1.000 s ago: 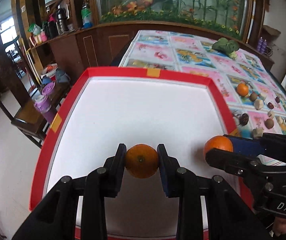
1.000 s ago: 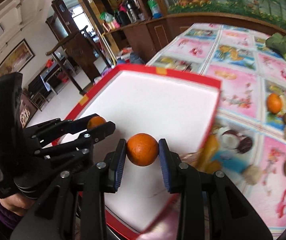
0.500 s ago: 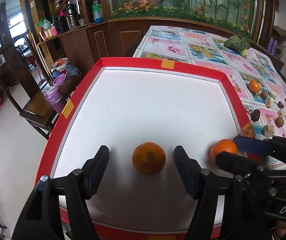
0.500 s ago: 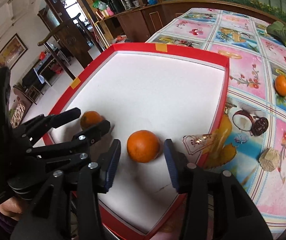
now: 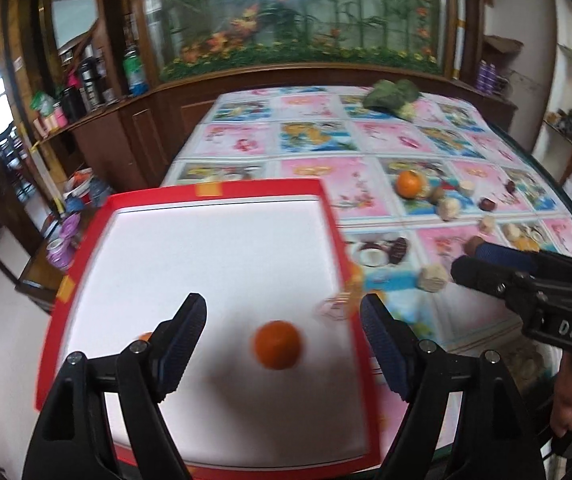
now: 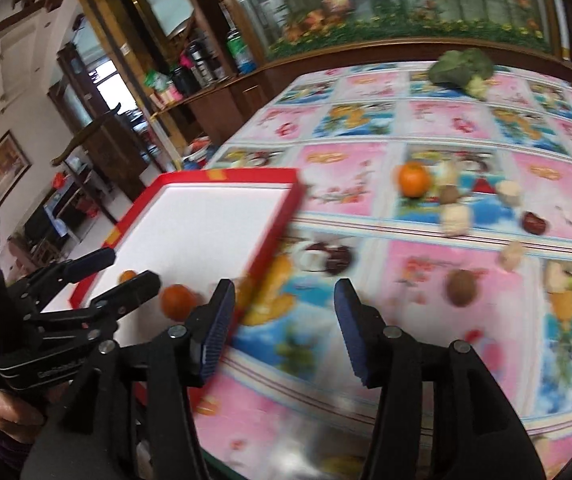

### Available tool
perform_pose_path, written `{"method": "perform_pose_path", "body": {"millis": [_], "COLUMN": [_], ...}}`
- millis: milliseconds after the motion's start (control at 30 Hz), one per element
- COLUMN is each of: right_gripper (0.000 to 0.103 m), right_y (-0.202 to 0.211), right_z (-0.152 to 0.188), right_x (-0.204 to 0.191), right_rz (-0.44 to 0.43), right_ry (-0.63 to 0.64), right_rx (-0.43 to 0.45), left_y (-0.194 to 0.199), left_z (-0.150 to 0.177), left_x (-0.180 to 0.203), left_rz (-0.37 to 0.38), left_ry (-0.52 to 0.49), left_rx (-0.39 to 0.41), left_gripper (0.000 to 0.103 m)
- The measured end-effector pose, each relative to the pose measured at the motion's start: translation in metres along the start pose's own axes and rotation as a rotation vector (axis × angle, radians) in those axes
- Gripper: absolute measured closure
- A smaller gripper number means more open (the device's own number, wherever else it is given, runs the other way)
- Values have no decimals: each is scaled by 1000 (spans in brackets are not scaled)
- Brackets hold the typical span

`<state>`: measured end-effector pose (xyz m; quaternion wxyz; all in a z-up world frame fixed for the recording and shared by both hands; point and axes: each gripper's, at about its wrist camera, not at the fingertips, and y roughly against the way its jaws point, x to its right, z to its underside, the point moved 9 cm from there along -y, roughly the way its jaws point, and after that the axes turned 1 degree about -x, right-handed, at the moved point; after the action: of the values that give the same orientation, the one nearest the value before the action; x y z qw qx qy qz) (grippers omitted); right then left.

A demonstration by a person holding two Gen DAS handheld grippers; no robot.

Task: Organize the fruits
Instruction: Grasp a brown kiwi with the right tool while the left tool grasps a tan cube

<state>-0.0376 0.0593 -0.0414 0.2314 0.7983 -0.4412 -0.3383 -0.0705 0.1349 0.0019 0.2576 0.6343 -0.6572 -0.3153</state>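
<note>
Two oranges lie in the red-rimmed white tray [image 5: 327, 216]: one [image 5: 278, 345] near its front right, one [image 5: 146, 336] half hidden behind my left finger. My left gripper [image 5: 284, 336] is open and empty above the tray. My right gripper [image 6: 282, 312] is open and empty over the tablecloth, right of the tray [image 6: 282, 216]; it shows in the left wrist view [image 5: 485, 264]. Both oranges show in the right wrist view, the nearer [image 6: 178, 301] and the farther [image 6: 128, 276]. A third orange [image 6: 413, 179] lies on the tablecloth, also in the left wrist view [image 5: 409, 184].
Small brown, dark red and pale items [image 6: 461, 286] lie scattered on the tablecloth beside the third orange. A broccoli head [image 6: 461, 66] sits at the far end. A wooden counter and chairs stand to the left, off the table's edge.
Both grippers opened and let go of their oranges, which now lie in the tray. Both have pulled back and swung right; the right one is now over the tablecloth.
</note>
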Motion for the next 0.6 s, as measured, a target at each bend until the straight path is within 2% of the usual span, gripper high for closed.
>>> {"method": "perform_pose_path", "body": {"millis": [100,267,600], "right_gripper": [49,49,51], "right_y": [10,13,-7], "right_z": [6,12,5], "right_x": [29,72,94], "right_rz": [37,117,170], "right_ry": [-29,-62,-52], "right_rx": [-2,-29,-62], "left_y": [-8,-22,-40], "left_z": [1,2,1], "left_x": [37,76,92], "left_rz": [63,120,136], "left_ry": [-59,-112,-120], "left_rx": [-22,-59,-99], "left_gripper": [24,24,24]}}
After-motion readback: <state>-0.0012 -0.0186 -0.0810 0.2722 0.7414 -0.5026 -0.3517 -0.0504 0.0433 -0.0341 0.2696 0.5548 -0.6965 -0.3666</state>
